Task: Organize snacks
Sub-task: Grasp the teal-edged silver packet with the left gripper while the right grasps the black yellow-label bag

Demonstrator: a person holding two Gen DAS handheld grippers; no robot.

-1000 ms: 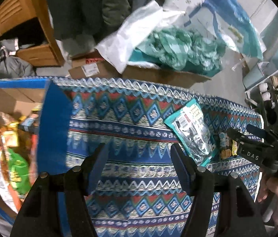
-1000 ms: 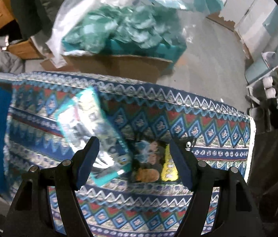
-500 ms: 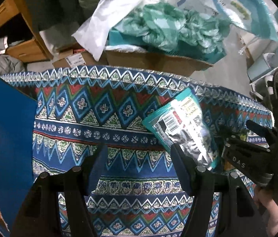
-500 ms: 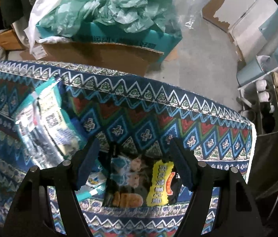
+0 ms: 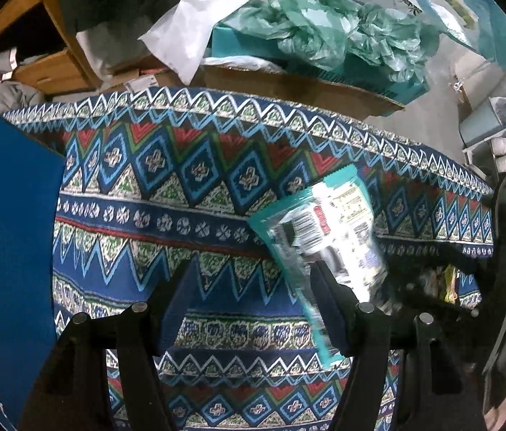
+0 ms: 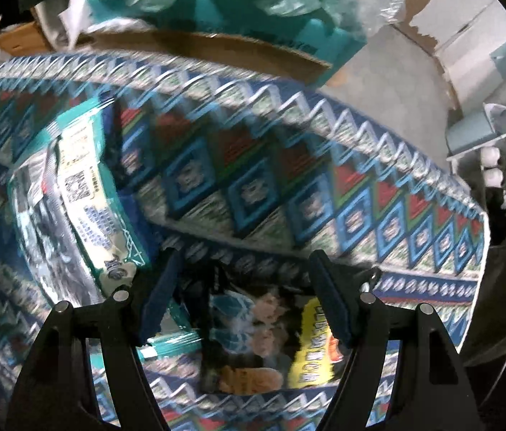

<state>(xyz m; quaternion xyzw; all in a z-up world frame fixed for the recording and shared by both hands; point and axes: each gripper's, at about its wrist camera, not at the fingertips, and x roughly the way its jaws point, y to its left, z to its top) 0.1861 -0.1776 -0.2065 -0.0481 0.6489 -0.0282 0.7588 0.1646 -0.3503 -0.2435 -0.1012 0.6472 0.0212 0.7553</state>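
Cloth [image 5: 188,179]: woven, zigzag and diamond bands
Teal packet [image 5: 324,248]: glossy, crinkled foil, flat
Dark packet [image 6: 271,334]: shiny, rectangular
Left gripper [image 5: 253,301]: jaws apart, empty
Right gripper [image 6: 242,298]: jaws apart, empty

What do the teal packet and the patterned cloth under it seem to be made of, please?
Teal packet: probably glossy plastic film with a silvery foil-like panel; it glints and crinkles. Cloth: seemingly matte woven or printed fabric, with no shine; the weave itself cannot be seen.
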